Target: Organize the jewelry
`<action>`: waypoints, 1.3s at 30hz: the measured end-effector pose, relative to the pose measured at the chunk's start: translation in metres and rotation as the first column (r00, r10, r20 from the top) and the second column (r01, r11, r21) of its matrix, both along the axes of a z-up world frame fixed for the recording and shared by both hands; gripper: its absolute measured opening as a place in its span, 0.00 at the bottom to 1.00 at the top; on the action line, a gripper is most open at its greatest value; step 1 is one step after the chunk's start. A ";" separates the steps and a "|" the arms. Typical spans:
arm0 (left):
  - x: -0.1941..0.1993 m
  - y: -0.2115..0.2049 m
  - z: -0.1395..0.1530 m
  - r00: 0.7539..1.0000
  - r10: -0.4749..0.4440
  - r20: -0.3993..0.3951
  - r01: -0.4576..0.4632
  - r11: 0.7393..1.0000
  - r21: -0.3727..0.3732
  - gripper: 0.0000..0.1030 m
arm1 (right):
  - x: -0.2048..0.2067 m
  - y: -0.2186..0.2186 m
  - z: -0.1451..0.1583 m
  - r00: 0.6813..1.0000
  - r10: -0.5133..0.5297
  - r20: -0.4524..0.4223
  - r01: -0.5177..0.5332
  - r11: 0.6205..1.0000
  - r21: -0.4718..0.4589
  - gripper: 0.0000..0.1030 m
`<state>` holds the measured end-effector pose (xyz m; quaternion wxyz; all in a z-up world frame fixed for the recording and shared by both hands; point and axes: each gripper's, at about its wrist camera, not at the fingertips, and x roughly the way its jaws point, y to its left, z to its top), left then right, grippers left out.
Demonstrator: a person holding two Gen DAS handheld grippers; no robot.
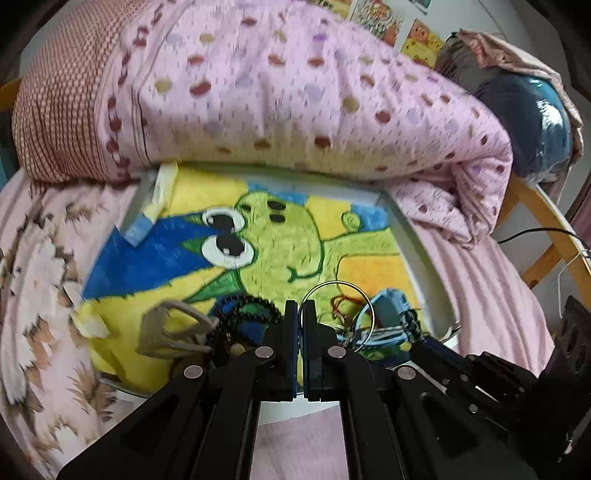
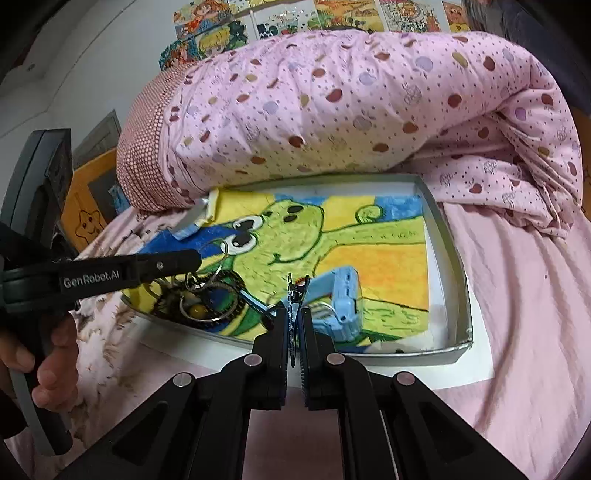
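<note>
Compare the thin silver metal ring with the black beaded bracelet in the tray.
The thin silver metal ring is one smooth, shiny hoop; the black beaded bracelet is a dark loop of many small beads. The ring is pinched in the left gripper and stands upright; the bracelet lies loose on the tray's frog drawing. Both are circular pieces in the same pile.

One readable text: "GenRobot.AI", white letters on the black arm of the left gripper [image 2: 207,254] (seen from the right wrist view). Wall drawings [image 2: 306,18] carry no legible words.
</note>
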<state>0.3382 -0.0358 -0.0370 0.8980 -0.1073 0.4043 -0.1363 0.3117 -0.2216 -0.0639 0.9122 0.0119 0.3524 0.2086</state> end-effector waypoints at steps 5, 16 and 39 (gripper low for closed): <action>0.002 -0.005 -0.015 1.000 -0.013 -0.026 0.013 1.000 0.027 0.00 | 0.001 -0.004 -0.008 1.000 -0.009 -0.006 0.009 1.000 0.005 0.06; -0.002 -0.006 -0.025 0.998 -0.027 -0.057 0.029 0.999 0.026 0.01 | -0.003 -0.002 -0.005 1.000 -0.023 0.010 0.023 0.999 -0.035 0.07; -0.049 0.008 0.015 0.999 0.025 0.046 -0.025 1.000 -0.005 0.57 | -0.035 -0.024 0.040 0.985 -0.125 0.119 0.128 0.992 -0.018 0.66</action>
